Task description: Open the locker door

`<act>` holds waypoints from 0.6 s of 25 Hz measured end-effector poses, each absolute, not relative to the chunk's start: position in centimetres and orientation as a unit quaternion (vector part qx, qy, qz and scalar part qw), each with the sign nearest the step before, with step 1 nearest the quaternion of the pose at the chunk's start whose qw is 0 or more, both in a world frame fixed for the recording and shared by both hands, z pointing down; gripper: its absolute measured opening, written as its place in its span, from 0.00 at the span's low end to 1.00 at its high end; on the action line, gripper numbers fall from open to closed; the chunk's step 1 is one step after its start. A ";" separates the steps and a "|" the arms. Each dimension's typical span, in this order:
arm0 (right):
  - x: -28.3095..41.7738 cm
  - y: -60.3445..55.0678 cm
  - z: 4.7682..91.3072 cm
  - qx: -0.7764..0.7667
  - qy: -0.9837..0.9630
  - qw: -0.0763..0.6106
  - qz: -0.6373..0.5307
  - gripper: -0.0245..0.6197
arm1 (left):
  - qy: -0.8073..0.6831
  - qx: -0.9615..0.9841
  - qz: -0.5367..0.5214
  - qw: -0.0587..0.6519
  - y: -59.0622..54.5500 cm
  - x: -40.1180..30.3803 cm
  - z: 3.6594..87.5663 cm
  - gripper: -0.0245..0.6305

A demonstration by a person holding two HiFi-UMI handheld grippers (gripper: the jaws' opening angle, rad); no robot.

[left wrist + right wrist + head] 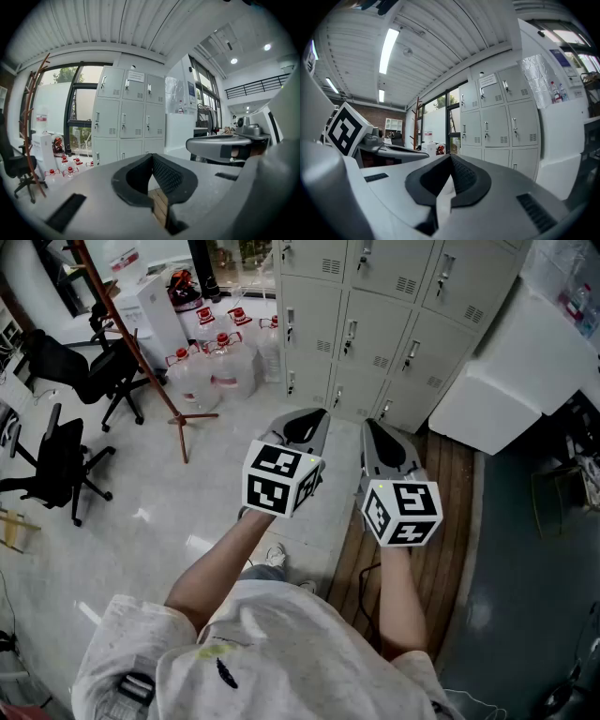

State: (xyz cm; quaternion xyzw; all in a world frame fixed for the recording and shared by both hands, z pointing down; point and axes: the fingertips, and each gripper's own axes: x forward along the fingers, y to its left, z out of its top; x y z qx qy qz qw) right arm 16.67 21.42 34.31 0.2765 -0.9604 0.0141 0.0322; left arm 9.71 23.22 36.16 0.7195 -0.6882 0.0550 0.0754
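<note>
You're holding the left gripper (151, 157) and the right gripper (450, 159) side by side in front of you, both aimed at the bank of grey lockers (375, 306). I'd judge this a ready stance, since the lockers stand well apart from the jaws and every door on them looks closed. The left gripper is clenched, pads meeting at the tip with nothing between them. The right matches it — jaws pressed together, empty, touching nothing.

Locker bank (375, 324), top rows beyond the head view's upper edge; door notice (136, 76) illegibly small.
</note>
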 end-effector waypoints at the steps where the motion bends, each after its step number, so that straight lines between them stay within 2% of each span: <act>1: 16.8 21.3 34.4 0.278 -0.960 0.033 0.014 0.04 | -0.688 0.719 0.055 0.075 23.2 9.8 36.2 0.05; 15: 15.5 17.2 35.4 0.292 -0.956 0.036 0.022 0.04 | -0.696 0.711 0.046 0.084 20.4 5.6 37.1 0.05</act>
